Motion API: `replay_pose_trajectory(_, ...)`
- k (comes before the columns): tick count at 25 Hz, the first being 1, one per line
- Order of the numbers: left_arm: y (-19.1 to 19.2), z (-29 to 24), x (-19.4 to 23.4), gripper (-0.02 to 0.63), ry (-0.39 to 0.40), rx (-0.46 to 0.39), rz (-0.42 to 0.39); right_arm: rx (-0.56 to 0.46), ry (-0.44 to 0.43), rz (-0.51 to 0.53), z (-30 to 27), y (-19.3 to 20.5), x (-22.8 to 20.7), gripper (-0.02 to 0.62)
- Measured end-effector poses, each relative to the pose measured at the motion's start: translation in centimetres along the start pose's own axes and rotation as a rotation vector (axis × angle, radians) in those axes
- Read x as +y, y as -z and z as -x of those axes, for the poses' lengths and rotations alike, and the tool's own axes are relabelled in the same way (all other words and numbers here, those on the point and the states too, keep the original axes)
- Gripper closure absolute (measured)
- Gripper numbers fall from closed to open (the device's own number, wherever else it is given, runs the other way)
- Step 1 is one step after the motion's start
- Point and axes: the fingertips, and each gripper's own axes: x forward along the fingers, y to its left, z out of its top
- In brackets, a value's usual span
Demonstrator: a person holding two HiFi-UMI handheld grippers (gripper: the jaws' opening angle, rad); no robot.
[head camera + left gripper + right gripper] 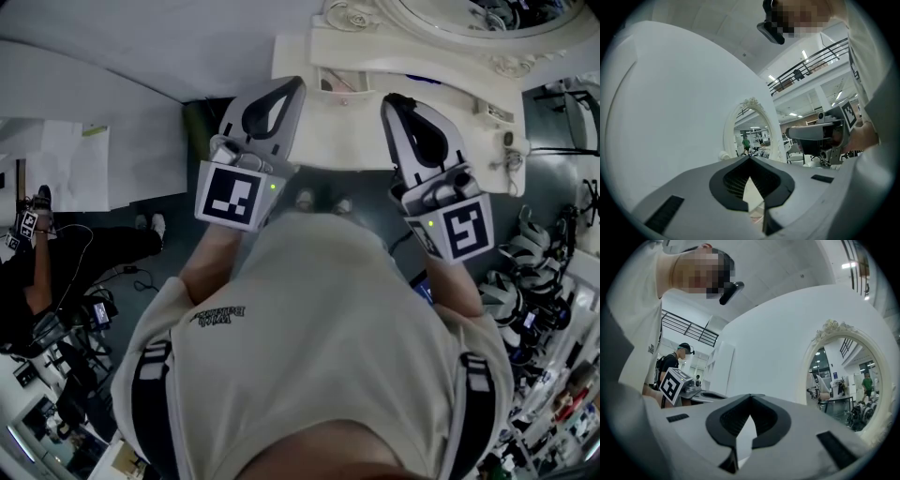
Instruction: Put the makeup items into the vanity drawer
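Both grippers hover side by side over the white vanity top [356, 141], pointing level at the wall and the oval mirror [752, 129]. My left gripper [298, 84] is shut, its tips meeting with nothing between them [750, 157]. My right gripper [388, 99] is shut and empty too [750, 396]. Each gripper view shows the other gripper beside it: the right one [820, 133] and the left one's marker cube [675, 384]. Between the tips, at the vanity's back, lies a small recess with pinkish contents [341, 81]; I cannot tell what they are. No makeup item shows clearly.
The ornate mirror frame [441, 23] rises behind the vanity. A white table with papers [66, 159] stands at the left, with another person [37, 262] beside it. Equipment and cables crowd the floor at the right [544, 272].
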Motion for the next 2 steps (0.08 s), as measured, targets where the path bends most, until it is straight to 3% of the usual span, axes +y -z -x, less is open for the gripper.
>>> replay_pose_trajectory(2, -0.03, 0.08, 0.13, 0.592, 0.0, -0.003, 0.002, 0.002, -0.001, -0.001, -0.17, 0.08, 0.15, 0.594)
